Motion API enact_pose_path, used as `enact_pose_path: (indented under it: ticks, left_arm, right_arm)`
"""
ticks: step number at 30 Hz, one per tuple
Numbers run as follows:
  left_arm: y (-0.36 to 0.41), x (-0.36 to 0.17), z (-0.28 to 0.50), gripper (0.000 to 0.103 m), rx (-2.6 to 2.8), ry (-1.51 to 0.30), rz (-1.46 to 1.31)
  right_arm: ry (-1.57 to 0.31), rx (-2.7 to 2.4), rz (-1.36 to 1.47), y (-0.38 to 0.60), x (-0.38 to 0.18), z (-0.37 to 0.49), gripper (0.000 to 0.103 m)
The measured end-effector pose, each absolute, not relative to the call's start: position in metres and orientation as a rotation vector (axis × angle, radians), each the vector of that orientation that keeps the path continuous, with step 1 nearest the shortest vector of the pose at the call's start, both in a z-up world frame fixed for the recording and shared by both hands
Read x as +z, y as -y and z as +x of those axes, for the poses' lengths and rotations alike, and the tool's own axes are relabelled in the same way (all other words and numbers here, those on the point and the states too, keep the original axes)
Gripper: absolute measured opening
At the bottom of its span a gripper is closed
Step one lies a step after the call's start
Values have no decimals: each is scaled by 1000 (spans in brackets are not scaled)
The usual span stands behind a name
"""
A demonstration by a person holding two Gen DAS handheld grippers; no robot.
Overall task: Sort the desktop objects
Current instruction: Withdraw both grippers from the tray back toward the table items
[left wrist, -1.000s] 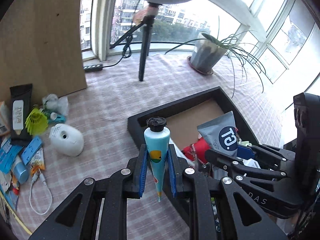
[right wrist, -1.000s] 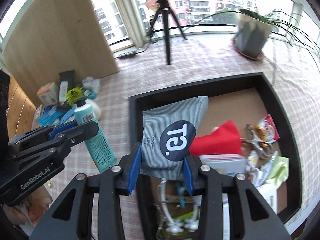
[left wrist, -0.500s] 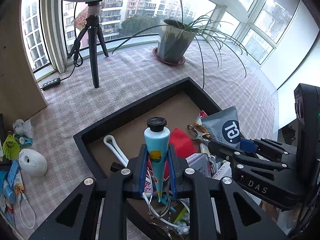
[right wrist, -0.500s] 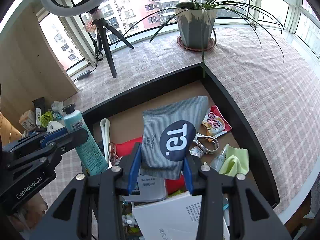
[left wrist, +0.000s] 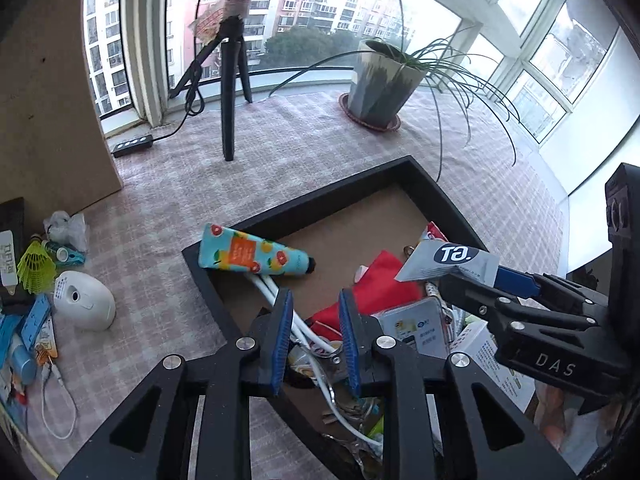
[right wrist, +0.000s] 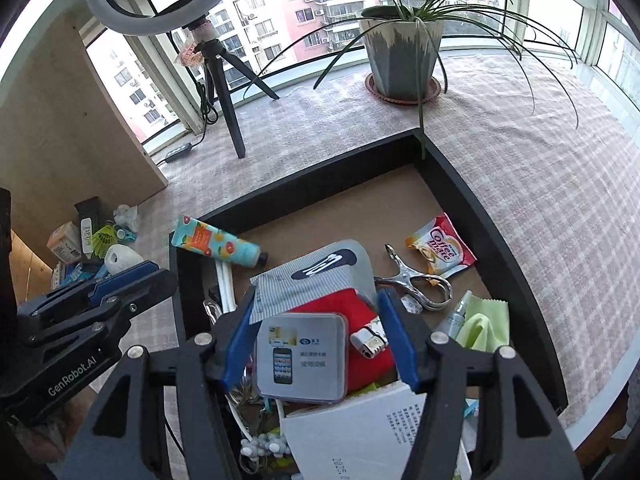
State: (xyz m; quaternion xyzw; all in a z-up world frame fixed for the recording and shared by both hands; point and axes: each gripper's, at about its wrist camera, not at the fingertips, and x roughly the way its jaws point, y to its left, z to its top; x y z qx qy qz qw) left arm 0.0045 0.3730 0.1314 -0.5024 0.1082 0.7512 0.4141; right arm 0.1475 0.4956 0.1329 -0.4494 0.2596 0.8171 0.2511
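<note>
A blue fruit-print tube lies on its side across the near-left corner of the black tray, cap pointing into the tray. My left gripper hovers just behind it, jaws opening, nothing between the pads. A grey striped pouch with a dark round logo has tipped forward onto the red item in the tray. My right gripper straddles it with jaws opening wide, pads off the pouch. In the left wrist view the pouch leans at the tip of the right fingers.
The tray holds a grey tin, a metal clip, a coffee sachet, a green cloth and white paper. Left of it lie a white egg-shaped device, a yellow shuttlecock and packets. Tripod and potted plant stand behind.
The tube has left my left gripper and now lies on the tray's corner. The right jaws have widened and the pouch has tipped forward. Both grippers moved over the tray.
</note>
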Motion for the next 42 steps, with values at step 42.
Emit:
enact_pose_path:
  ticks: [42]
  left_arm:
    - [-230,69,-98,22,2130,-35,-1507]
  right_arm:
    - [-653,2418,-1320,-463,134,38,67]
